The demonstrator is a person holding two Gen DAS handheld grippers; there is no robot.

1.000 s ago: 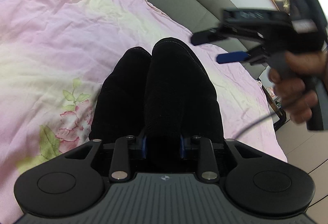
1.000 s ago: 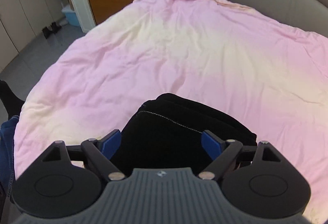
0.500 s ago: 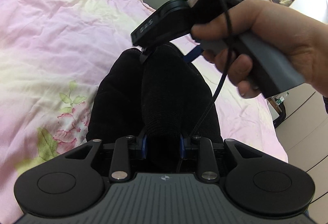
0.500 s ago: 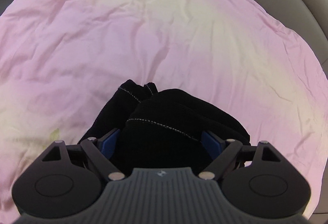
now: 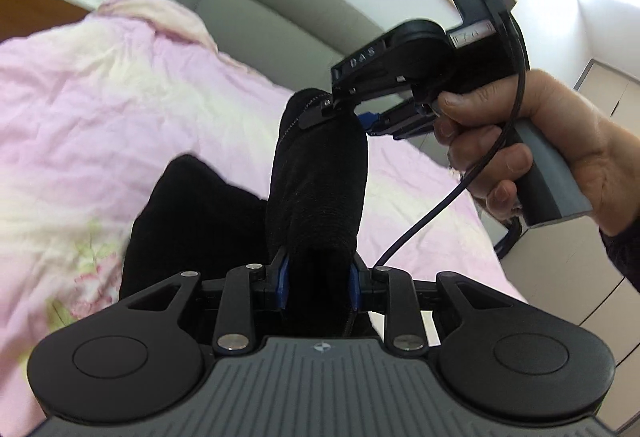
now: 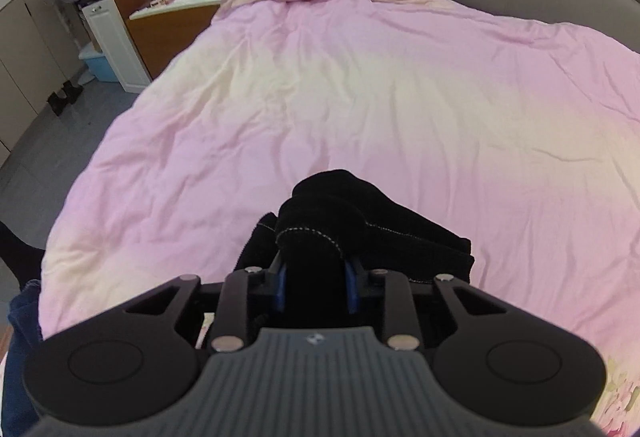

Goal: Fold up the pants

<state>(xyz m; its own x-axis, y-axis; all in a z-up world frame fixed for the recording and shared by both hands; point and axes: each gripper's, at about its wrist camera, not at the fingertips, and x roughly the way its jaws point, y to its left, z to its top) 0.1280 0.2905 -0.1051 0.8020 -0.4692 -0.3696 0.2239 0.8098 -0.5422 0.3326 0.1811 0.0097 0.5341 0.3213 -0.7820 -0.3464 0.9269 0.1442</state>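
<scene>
Two sets of jaws grip the black pants (image 5: 316,189): the left gripper (image 5: 318,283) is clamped on one end, and the right gripper (image 6: 316,283), its jaws having just closed, pinches the other. The cloth stretches between them, long axis running straight ahead from the left gripper, lifted above the pink bed (image 6: 360,85).

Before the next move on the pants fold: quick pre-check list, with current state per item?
1. Left gripper clamped on the black pants: ok.
2. Right gripper gripping the hem end; its jaws have just been closing, cloth bunched between them: ok.
3. Stretch of pants between the two grippers lifted off the pink duvet: ok.
4. Second leg caught in a grip: not ok, it hangs loose beside.
5. Layers aligned, hems even: cannot tell.
6. Cable clear of the cloth: ok.
</scene>
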